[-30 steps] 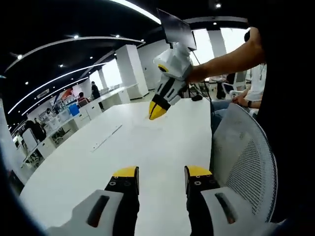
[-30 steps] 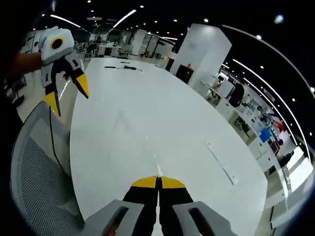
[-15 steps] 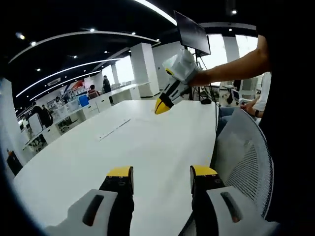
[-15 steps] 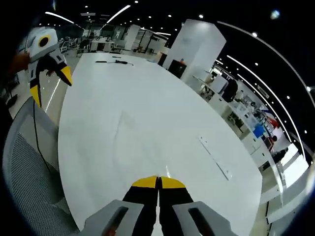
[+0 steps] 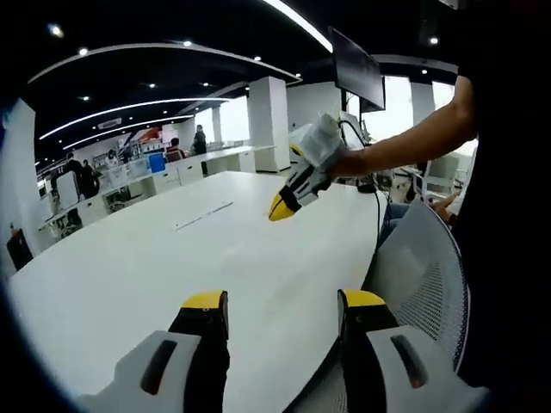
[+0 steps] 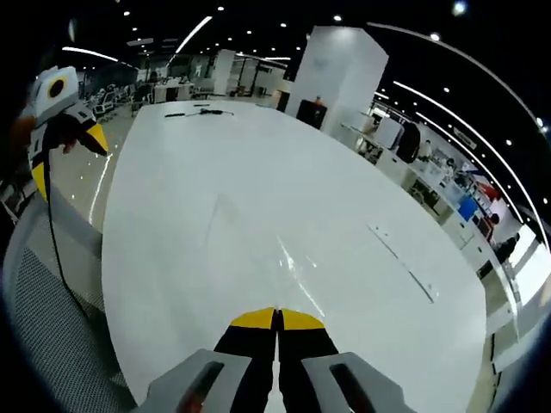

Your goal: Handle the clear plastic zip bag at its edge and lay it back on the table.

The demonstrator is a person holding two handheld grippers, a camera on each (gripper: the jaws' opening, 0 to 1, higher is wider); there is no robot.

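The right gripper point(image 6: 277, 320) has its fingers pressed together on the near edge of the clear zip bag point(image 6: 288, 267) (barely visible), lying on the white worktop point(image 6: 258, 181). The left gripper point(image 5: 280, 301) hovers, fingers spread.

The zip bag point(image 6: 297, 274) lies on the tabletop point(image 6: 215, 172), just ahead of the right gripper point(image 6: 277, 317). A mesh chair point(image 6: 43, 318) stands at its near left edge, cables point(image 6: 200, 112) at the far end.

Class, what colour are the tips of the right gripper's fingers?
Yellow, on black fingers; the right gripper view shows it best.
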